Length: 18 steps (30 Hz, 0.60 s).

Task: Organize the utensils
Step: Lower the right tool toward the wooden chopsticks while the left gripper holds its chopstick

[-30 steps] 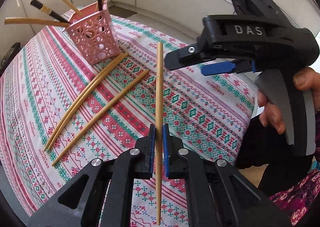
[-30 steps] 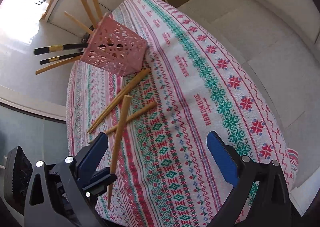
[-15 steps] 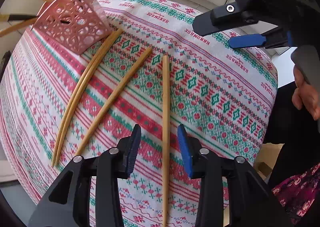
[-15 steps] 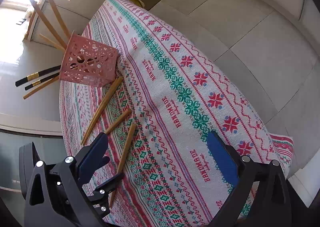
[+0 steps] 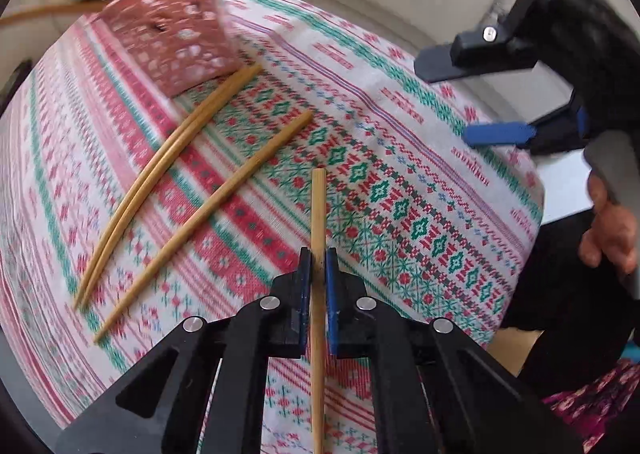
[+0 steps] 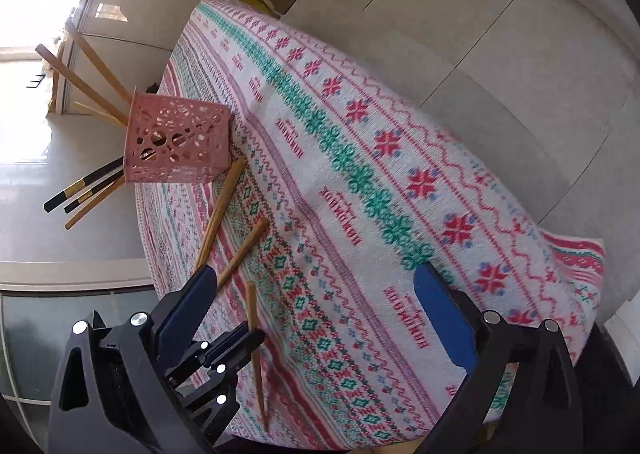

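Observation:
My left gripper (image 5: 315,258) is shut on a bamboo chopstick (image 5: 318,206), whose blunt end points away from me over the patterned tablecloth (image 5: 400,174). The right wrist view shows the same chopstick (image 6: 252,306) pinched in the left gripper (image 6: 244,338) low over the cloth. A pair of chopsticks (image 5: 160,170) and a single one (image 5: 224,198) lie loose to the left. Behind them stands a pink perforated holder (image 5: 172,42) with several chopsticks in it, also in the right wrist view (image 6: 180,142). My right gripper (image 6: 312,278) hangs open and empty at the right (image 5: 442,102).
The cloth drapes over the table's edges, close on the near and right sides (image 6: 576,254). A person's hand (image 5: 612,230) holds the right gripper's handle beyond the right edge. Pale tiled floor (image 6: 480,54) surrounds the table.
The left gripper held the chopstick, opened with it lying on the cloth, and has now shut on it again. The right gripper rolled and stayed open.

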Tool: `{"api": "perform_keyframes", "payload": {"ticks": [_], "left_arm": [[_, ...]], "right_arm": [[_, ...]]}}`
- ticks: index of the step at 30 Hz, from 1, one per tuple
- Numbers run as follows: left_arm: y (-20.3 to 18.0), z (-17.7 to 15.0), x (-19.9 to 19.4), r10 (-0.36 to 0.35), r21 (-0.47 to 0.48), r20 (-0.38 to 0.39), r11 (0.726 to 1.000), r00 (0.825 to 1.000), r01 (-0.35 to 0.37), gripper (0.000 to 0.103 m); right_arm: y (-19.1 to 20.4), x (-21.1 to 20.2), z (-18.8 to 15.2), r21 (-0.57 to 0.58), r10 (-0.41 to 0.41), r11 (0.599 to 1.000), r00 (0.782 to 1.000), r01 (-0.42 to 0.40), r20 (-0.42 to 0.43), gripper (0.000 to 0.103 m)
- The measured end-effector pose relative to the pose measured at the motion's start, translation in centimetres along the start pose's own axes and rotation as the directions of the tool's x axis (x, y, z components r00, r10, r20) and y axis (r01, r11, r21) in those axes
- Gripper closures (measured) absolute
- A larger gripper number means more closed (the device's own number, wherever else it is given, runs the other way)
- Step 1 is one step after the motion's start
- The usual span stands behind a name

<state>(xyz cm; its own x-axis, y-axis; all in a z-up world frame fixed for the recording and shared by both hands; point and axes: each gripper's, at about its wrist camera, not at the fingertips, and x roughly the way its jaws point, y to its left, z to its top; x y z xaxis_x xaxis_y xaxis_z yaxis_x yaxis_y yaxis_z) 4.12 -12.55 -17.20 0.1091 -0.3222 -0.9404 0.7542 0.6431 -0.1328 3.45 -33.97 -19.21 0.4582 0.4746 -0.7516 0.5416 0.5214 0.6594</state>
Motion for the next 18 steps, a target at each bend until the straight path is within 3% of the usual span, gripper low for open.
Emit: {"api": "perform_keyframes", "payload": {"ticks": [3, 5, 7, 8, 10, 14, 16, 18], "left_arm": [[2.6, -2.8, -5.2, -0.045, -0.164, 0.188, 0.983, 0.981, 0.077, 0.097], [4.1, -4.5, -8.6, -0.044, -0.213, 0.307, 0.970, 0.951, 0.113, 0.097], [5.3, -5.7, -11.5, -0.014, -0.235, 0.389, 0.965, 0.921, 0.115, 0.097], [5.3, -6.2, -12.5, -0.008, -0.250, 0.422, 0.960, 0.907, 0.125, 0.097], [6.8, -7.1, -14.2, 0.001, -0.284, 0.474, 0.947, 0.880, 0.152, 0.097], [7.7, -7.3, -16.7, -0.016, -0.282, 0.546, 0.938, 0.837, 0.201, 0.097], [7.5, -7.9, -18.0, -0.023, -0.266, 0.575, 0.940, 0.818, 0.213, 0.097], [7.6, -8.4, -19.0, -0.019, -0.262, 0.596, 0.940, 0.803, 0.217, 0.097]], "right_arm": [[2.4, 2.6, -0.2, 0.030, 0.028, 0.999, 0.996, -0.025, -0.086, 0.010], [5.1, 4.2, -0.2, -0.026, -0.030, 0.999, 0.994, 0.028, -0.104, 0.019], [8.6, 5.3, -0.4, -0.173, -0.136, 0.978, 0.987, 0.120, -0.084, 0.036], [9.4, 5.8, -0.5, -0.179, -0.151, 0.975, 0.983, 0.132, -0.102, 0.038], [8.7, 6.2, -0.3, -0.070, -0.110, 0.993, 0.982, 0.100, -0.155, 0.038], [7.2, 6.3, -0.3, 0.161, -0.057, 0.984, 0.994, 0.071, -0.089, 0.038], [7.6, 7.0, -0.1, 0.220, -0.080, 0.971, 0.994, 0.096, -0.080, 0.044], [8.6, 8.4, 0.3, 0.218, -0.158, 0.960, 0.982, 0.176, -0.100, 0.050]]}}
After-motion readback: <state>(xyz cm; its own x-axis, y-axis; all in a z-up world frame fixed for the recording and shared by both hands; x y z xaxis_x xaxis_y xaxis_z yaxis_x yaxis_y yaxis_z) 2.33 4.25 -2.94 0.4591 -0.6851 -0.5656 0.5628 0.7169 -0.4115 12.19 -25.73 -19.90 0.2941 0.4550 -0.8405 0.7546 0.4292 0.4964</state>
